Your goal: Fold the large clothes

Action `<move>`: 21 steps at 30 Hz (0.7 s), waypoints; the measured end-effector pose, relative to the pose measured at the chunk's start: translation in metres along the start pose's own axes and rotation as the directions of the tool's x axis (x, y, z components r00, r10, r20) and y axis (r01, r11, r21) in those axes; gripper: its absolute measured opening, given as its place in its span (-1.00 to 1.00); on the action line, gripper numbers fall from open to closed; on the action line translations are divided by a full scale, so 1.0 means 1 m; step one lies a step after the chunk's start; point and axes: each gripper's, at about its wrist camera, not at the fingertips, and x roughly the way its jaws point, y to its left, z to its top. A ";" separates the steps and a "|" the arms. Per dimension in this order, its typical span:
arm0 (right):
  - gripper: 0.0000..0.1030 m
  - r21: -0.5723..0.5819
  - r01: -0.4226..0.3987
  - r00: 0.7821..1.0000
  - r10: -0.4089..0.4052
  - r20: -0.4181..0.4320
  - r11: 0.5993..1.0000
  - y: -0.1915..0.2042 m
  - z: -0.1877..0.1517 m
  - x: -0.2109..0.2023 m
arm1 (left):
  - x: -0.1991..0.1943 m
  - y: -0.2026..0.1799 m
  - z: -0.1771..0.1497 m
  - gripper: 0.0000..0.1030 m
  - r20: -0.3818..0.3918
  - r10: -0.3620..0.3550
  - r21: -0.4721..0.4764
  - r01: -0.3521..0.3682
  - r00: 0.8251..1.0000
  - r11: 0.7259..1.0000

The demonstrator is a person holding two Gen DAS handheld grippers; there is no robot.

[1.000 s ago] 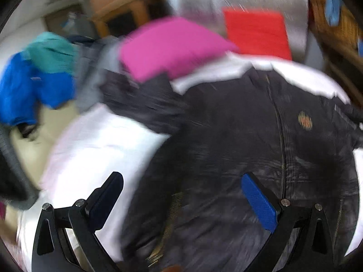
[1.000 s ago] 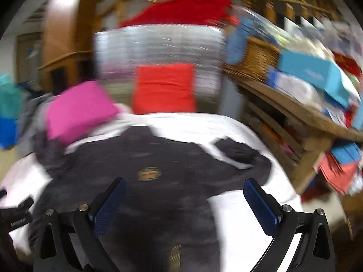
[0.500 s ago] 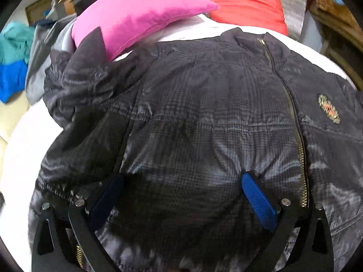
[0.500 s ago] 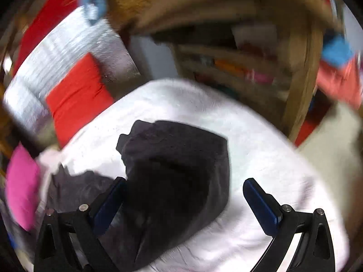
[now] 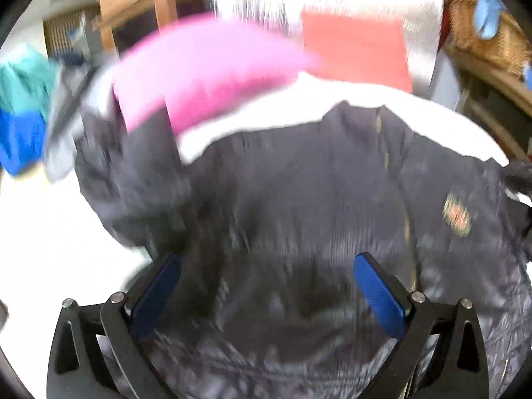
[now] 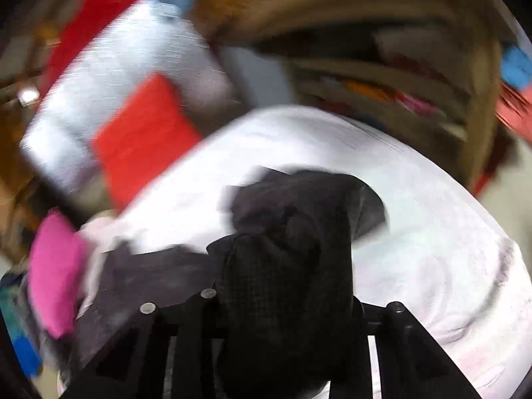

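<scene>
Dark jacket (image 5: 299, 206) lies spread on the white bed (image 5: 60, 232). Right hand-held gripper (image 6: 286, 306) closing on its sleeve (image 6: 299, 232); left hand-held gripper (image 5: 266, 286) open above the body. Advice: pinch fully, then fold toward 9 o'clock.

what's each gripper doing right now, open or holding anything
left gripper: open over the jacket, nothing between its pads.
right gripper: jaws closing, the jacket sleeve bunched between them.
</scene>
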 end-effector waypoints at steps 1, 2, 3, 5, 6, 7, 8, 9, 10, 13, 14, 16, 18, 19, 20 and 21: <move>-0.41 -0.054 -0.054 0.998 0.055 0.015 0.997 0.021 -0.007 -0.013 | -0.007 0.002 0.005 1.00 0.030 -0.021 0.004 0.021 0.999 1.000; -0.41 -0.105 -0.113 0.993 0.116 0.023 0.988 0.042 -0.016 -0.026 | -0.013 0.006 0.008 1.00 0.051 -0.046 -0.003 0.046 0.998 0.999; -0.41 -0.140 -0.165 0.985 0.169 0.023 0.976 0.057 -0.024 -0.036 | -0.018 0.011 0.011 1.00 0.067 -0.074 -0.020 0.075 0.995 0.997; -0.41 -0.217 -0.286 0.957 0.291 -0.009 0.933 0.094 -0.050 -0.056 | -0.021 0.018 0.013 1.00 0.068 -0.122 -0.047 0.126 0.990 0.991; -0.41 -0.241 -0.322 0.945 0.325 -0.028 0.916 0.106 -0.062 -0.061 | -0.022 0.022 0.014 1.00 0.057 -0.158 -0.063 0.162 0.986 0.985; -0.41 -0.265 -0.371 0.928 0.367 -0.065 0.890 0.121 -0.077 -0.065 | -0.020 0.026 0.015 1.00 0.048 -0.183 -0.074 0.186 0.982 0.980; -0.40 -0.280 -0.419 0.908 0.404 -0.110 0.864 0.131 -0.092 -0.067 | -0.021 0.029 0.014 1.00 0.040 -0.202 -0.081 0.205 0.978 0.975; -0.36 -0.291 -0.468 0.884 0.440 -0.161 0.834 0.140 -0.108 -0.069 | -0.021 0.031 0.013 1.00 0.031 -0.217 -0.087 0.219 0.976 0.972; -0.35 -0.306 -0.499 0.866 0.455 -0.207 0.811 0.148 -0.123 -0.070 | -0.023 0.034 0.009 1.00 0.022 -0.230 -0.092 0.231 0.973 0.969; 0.18 -0.325 -0.495 0.854 0.382 -0.355 0.805 0.162 -0.164 -0.057 | -0.013 0.035 0.005 1.00 0.006 -0.257 -0.121 0.256 0.966 0.959; 0.28 -0.315 -0.473 0.851 0.335 -0.404 0.823 0.161 -0.176 -0.049 | -0.010 0.037 0.004 1.00 0.001 -0.268 -0.132 0.266 0.963 0.955; 0.30 -0.295 -0.437 0.850 0.283 -0.443 0.850 0.152 -0.186 -0.043 | -0.006 0.039 0.004 1.00 -0.010 -0.301 -0.166 0.295 0.954 0.941; 0.30 -0.291 -0.425 0.854 0.273 -0.444 0.857 0.144 -0.187 -0.051 | 0.001 0.038 0.002 1.00 -0.032 -0.338 -0.208 0.324 0.941 0.923; 0.33 -0.293 -0.430 0.853 0.279 -0.441 0.854 0.139 -0.185 -0.053 | 0.005 0.037 0.002 1.00 -0.051 -0.352 -0.228 0.333 0.934 0.915; 0.36 -0.294 -0.444 0.851 0.295 -0.435 0.846 0.136 -0.180 -0.059 | 0.010 0.035 0.001 1.00 -0.066 -0.365 -0.245 0.340 0.929 0.908; 0.49 -0.298 -0.460 0.849 0.315 -0.425 0.836 0.132 -0.175 -0.067 | 0.014 0.034 0.000 1.00 -0.079 -0.380 -0.265 0.348 0.921 0.899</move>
